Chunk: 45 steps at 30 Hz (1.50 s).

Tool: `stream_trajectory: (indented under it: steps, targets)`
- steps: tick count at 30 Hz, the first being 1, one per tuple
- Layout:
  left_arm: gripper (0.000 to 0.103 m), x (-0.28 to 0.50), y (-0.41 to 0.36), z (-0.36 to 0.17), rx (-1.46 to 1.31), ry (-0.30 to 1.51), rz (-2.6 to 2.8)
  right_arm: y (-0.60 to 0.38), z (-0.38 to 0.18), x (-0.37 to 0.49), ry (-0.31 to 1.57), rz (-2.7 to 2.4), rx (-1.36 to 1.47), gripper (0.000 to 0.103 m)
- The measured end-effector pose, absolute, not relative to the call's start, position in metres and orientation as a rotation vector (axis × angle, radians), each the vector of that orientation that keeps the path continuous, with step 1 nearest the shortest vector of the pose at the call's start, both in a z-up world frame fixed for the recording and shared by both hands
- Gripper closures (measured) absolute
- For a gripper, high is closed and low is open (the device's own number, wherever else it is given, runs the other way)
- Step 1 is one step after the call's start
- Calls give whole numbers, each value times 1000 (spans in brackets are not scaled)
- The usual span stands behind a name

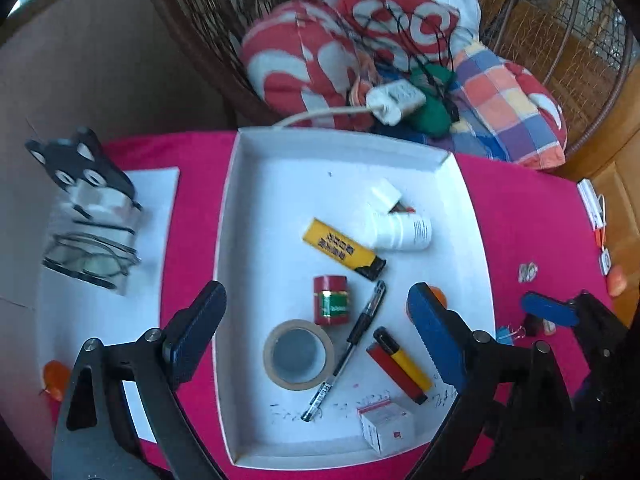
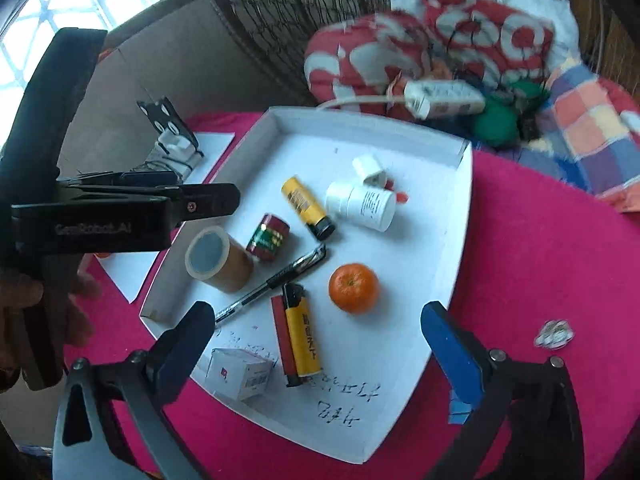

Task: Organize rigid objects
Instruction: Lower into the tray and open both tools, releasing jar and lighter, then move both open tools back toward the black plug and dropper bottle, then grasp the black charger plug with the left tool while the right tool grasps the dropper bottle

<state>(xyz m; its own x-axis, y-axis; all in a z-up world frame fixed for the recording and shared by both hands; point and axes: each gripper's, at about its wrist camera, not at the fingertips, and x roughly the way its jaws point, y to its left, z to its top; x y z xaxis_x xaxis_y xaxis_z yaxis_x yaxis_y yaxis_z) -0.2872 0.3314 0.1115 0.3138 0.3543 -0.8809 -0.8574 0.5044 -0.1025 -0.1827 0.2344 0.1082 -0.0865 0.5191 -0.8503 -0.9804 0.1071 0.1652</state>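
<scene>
A white tray [image 2: 460,216] holds everything. At its centre a black pen [image 2: 272,284] lies slanted. At 9 o'clock a tape roll [image 2: 218,260] rests beside a small red jar [image 2: 268,242]. Toward 12 o'clock lie a yellow tube [image 2: 306,208], a tipped white bottle [image 2: 360,204] and a white cap [image 2: 370,170]. An orange [image 2: 354,288] sits at 3 o'clock. Near 6 o'clock lie a yellow lighter [image 2: 302,336] against a red one [image 2: 280,336], with a small white box [image 2: 240,372] at 7.
</scene>
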Motion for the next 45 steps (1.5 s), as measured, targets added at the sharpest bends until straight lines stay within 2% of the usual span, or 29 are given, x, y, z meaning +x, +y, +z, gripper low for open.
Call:
stream_trajectory:
  steps: [16,25,34,42,45]
  targets:
    - [10,-274,288,150,-692,778,834,195,139,-163,899,1373,-532,0]
    - [10,-220,248,159,-593,858,765,135,167,-83,887,1245,-322,0]
    - [10,-133,194,127,-486,986,592,72,173,-13,899,1059,-226,0]
    - [11,-61,149,70,-327,1138,453,20,159,24,952,968,-249,0]
    - [18,-42,142,51,-307,1169,427,2,157,37,961,943,-264,0]
